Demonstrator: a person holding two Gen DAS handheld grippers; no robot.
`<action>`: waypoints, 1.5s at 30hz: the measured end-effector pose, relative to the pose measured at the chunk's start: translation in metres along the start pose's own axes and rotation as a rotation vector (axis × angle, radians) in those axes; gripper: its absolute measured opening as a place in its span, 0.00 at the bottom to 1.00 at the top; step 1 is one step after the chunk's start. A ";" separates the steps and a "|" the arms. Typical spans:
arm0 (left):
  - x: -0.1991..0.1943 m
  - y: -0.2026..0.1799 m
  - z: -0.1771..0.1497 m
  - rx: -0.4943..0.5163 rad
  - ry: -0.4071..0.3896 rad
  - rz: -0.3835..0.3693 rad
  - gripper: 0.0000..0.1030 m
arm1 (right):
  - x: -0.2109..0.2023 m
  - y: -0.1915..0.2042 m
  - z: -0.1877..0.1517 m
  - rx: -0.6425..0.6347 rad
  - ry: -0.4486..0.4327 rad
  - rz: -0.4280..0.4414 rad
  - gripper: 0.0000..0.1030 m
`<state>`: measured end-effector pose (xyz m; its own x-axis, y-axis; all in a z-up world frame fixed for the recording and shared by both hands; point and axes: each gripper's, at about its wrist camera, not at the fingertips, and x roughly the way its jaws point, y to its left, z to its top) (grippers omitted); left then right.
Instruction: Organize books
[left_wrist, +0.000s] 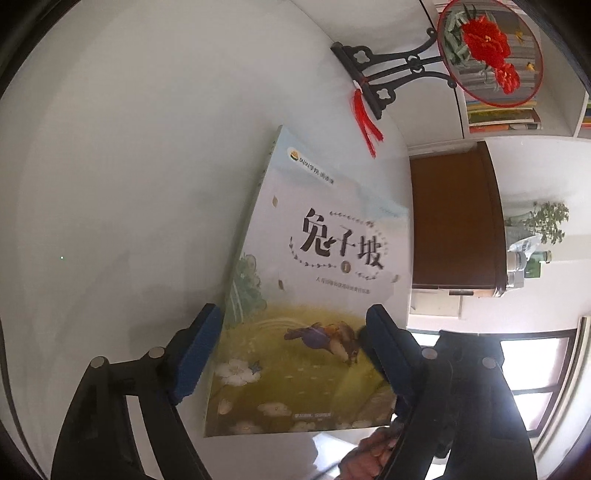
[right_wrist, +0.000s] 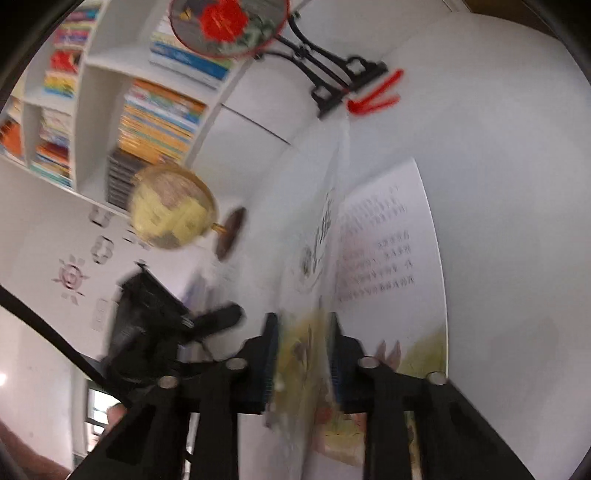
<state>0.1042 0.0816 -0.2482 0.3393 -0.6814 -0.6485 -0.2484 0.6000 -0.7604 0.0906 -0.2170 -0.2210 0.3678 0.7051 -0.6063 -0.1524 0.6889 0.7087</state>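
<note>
While the left gripper (left_wrist: 291, 354) straddles the pale illustrated picture book (left_wrist: 317, 280), its spread blue pads flank the covers and bare white tabletop (left_wrist: 110, 184) lies open to its left. Seen blurred from the right wrist, the right gripper (right_wrist: 303, 354) pinches the book's (right_wrist: 384, 258) front cover; its lower edge is hidden.

Globe (right_wrist: 171, 206) blurred; bookshelf (right_wrist: 92, 74) cropped
</note>
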 end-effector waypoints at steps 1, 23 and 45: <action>0.000 -0.001 0.000 0.008 0.000 0.000 0.76 | 0.002 -0.001 -0.002 0.004 -0.004 -0.017 0.09; 0.005 -0.016 -0.005 0.015 -0.008 -0.110 0.37 | -0.022 -0.031 -0.001 0.315 -0.055 0.392 0.05; -0.005 -0.065 -0.019 0.353 -0.040 0.205 0.34 | 0.006 -0.007 -0.014 0.014 0.085 -0.198 0.05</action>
<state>0.1011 0.0380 -0.1963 0.3518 -0.5203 -0.7782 0.0101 0.8334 -0.5526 0.0809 -0.2154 -0.2345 0.3105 0.5682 -0.7621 -0.0723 0.8135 0.5771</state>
